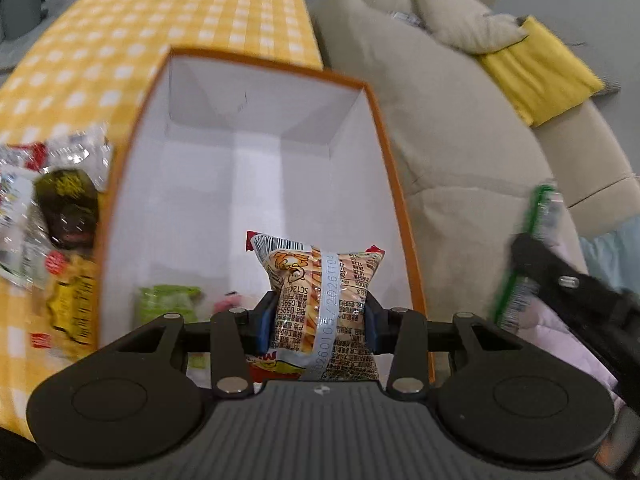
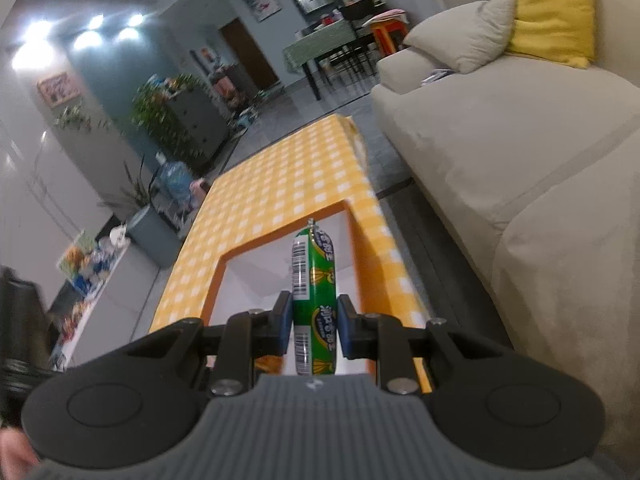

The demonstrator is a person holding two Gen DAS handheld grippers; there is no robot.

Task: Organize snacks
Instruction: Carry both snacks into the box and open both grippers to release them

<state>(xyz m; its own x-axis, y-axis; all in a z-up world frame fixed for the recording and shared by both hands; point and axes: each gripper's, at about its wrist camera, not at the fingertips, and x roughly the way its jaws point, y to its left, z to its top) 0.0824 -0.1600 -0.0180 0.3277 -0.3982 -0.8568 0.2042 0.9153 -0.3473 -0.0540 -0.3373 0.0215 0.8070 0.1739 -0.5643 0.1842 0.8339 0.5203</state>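
Observation:
An orange-rimmed box with white walls (image 1: 256, 168) stands on the yellow checked table (image 1: 160, 12). My left gripper (image 1: 318, 320) is shut on a puffed snack bag with fries print (image 1: 320, 280), held over the box's near end. A green packet (image 1: 168, 302) and a pink one (image 1: 230, 300) lie on the box floor. My right gripper (image 2: 314, 322) is shut on a green sausage stick (image 2: 314, 280), held upright above the box (image 2: 356, 256). In the left wrist view the right gripper (image 1: 520, 256) and its green stick (image 1: 532, 240) show at the right.
A pile of loose snack packets (image 1: 60, 240) lies on the table left of the box. A beige sofa (image 2: 500, 152) with a yellow cushion (image 2: 552, 8) runs along the table's right side. Plants and a cabinet (image 2: 188, 120) stand beyond the table's far end.

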